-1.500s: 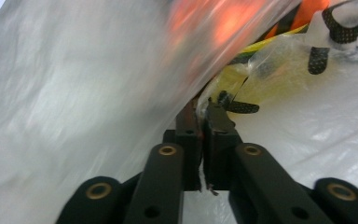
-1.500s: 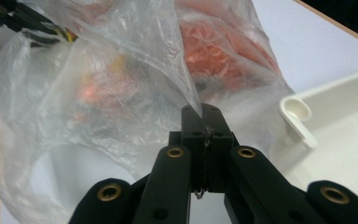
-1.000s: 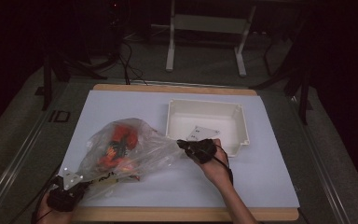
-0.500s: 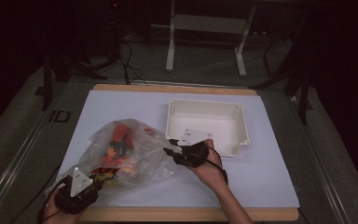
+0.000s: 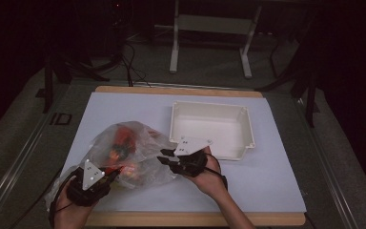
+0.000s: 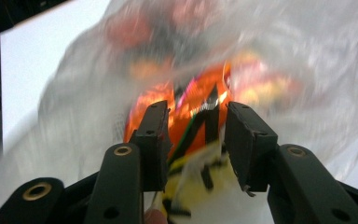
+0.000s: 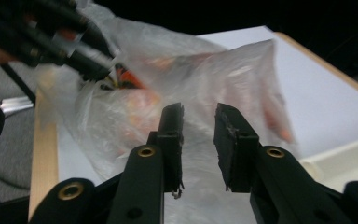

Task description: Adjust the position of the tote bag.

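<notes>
The crumpled clear plastic bag of orange-red packets lies on the white table sheet, left of the shallow white plastic tray. Thin, slippery film; pinch gathered folds. Both the left gripper and right gripper stand spread

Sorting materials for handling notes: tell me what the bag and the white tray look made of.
Bag: thin clear plastic film, going by its crinkles, glossy highlights and the orange contents showing through. White tray: probably rigid moulded plastic, matte, with a rolled rim and rounded corners.
</notes>
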Demonstrator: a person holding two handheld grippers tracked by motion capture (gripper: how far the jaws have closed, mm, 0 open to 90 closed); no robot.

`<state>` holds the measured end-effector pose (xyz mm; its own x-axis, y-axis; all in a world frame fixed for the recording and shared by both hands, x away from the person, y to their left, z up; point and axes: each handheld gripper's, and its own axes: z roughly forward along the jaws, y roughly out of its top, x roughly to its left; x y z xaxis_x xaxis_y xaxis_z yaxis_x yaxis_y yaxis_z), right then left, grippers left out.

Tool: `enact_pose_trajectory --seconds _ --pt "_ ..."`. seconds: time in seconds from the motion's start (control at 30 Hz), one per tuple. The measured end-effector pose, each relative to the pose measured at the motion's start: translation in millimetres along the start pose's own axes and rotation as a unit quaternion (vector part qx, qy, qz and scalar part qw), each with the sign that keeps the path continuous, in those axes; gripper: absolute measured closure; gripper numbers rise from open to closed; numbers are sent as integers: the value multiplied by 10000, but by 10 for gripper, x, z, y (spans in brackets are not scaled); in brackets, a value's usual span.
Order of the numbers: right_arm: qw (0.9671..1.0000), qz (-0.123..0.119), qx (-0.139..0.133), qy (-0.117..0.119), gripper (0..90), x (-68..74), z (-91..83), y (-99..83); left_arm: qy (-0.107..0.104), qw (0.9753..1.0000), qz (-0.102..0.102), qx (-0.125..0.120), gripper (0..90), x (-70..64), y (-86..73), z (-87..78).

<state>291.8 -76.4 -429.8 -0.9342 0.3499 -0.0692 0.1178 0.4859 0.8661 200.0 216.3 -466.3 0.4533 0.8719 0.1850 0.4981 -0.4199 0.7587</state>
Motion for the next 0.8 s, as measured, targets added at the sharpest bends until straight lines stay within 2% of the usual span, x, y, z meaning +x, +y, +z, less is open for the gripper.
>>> enact_pose_trajectory --seconds 0.17,0.3,0.43,0.53,0.7,0.8 --pt "9996 -98 211 178 757 109 216 -12 94 9999 42 -60 577 23 86 30" --pt "9989 -161 411 158 725 173 417 -3 229 9996 -114 -142 556 99 137 67" --pt "9989 -21 465 90 580 188 579 39 375 9990 -178 -179 502 168 184 104" --pt "9988 58 489 66 542 189 658 69 472 9984 -227 -224 461 200 212 100" --pt "9980 199 593 29 503 185 787 81 584 9977 -171 -309 418 247 240 100" --pt "9973 286 675 100 495 195 883 62 611 9975 -184 -287 399 306 251 153"
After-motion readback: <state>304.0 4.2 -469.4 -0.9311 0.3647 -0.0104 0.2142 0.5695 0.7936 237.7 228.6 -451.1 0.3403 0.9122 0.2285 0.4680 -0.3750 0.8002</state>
